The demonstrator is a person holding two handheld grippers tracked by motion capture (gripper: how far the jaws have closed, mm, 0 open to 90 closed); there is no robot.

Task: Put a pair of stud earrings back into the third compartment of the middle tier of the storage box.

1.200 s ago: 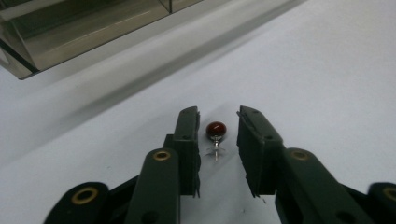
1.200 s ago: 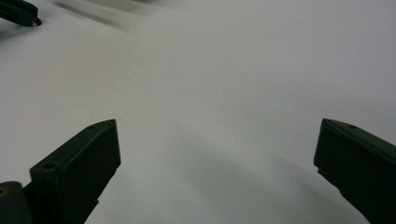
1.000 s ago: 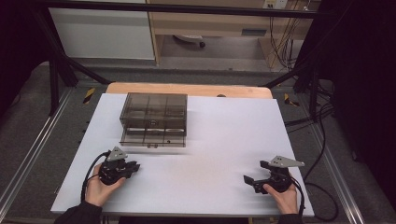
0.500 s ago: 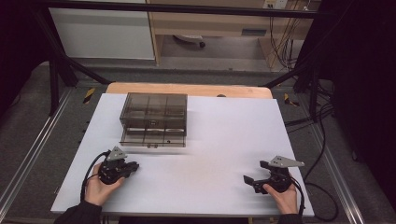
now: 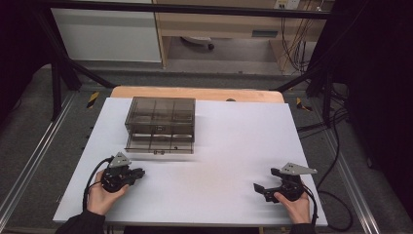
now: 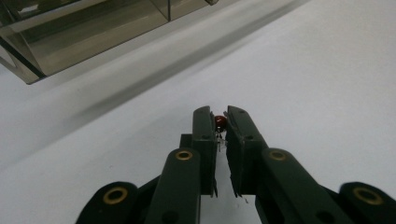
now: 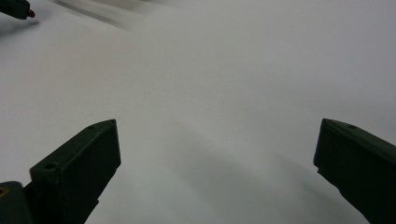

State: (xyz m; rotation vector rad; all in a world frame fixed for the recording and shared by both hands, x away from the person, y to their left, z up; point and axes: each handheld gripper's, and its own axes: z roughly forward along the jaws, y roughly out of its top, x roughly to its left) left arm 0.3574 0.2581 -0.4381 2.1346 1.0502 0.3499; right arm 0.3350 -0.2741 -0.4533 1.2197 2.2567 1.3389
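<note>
Both hands rest on the table (image 5: 219, 146). My left gripper (image 6: 219, 122) has just been closing, and its jaws now pinch a small red bead (image 6: 220, 121) between their tips; a thin metal leg hangs from it, so it may be a small electronic part. In the high view the left gripper (image 5: 139, 173) lies low over the white surface, just short of the drawer box (image 5: 160, 124), which stands ahead of my jaws and slightly to one side.

Consequence for the task: the pick appears complete. Compared with the earlier high views, the hand sits in the same place, so the change is confined to the jaws. The bead sits at the very tip of the pads, touching both; I judge the hold as narrow and liable to slip if I tilt sharply.

My right gripper (image 7: 217, 140) stands wide open with nothing between its jaws, only bare table ahead. In the high view the right gripper (image 5: 265, 187) lies well apart from the box.

Next step, as I judge it: carry the bead to the open lower drawer (image 5: 160, 145) of the box.
</note>
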